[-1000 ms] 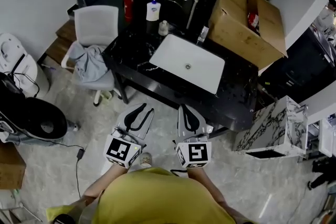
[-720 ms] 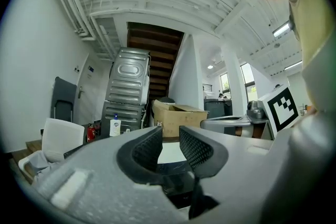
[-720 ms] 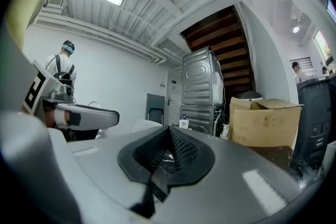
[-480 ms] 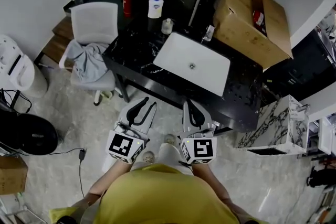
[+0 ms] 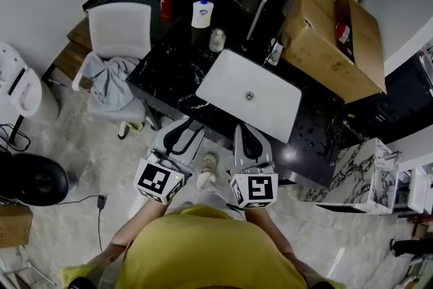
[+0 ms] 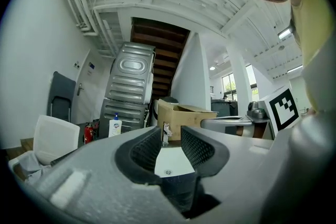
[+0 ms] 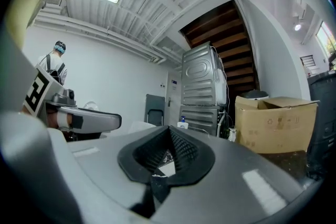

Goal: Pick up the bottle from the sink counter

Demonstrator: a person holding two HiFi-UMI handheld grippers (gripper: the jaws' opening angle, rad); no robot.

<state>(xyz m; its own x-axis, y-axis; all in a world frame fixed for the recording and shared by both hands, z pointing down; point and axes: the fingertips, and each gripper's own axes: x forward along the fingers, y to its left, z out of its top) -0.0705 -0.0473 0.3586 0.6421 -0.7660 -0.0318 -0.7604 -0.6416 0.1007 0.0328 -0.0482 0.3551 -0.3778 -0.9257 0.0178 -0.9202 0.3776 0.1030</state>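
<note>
Black marble counter (image 5: 169, 71) holds one white sink (image 5: 249, 95), with one cardboard box (image 5: 325, 44) at its far right and one white chair (image 5: 122, 30) to its left — only the head view lays that out, while your right gripper view alone catches a second person (image 7: 55, 63). Your two grippers hover short of the near edge: the left gripper (image 5: 187, 126) has its jaws apart and opening around nothing, and the right gripper (image 5: 242, 126) is clenched tip to tip, empty. One bottle (image 5: 202, 12) — white, blue pump — stands upright at the counter's far-left corner, well apart from both.
</note>
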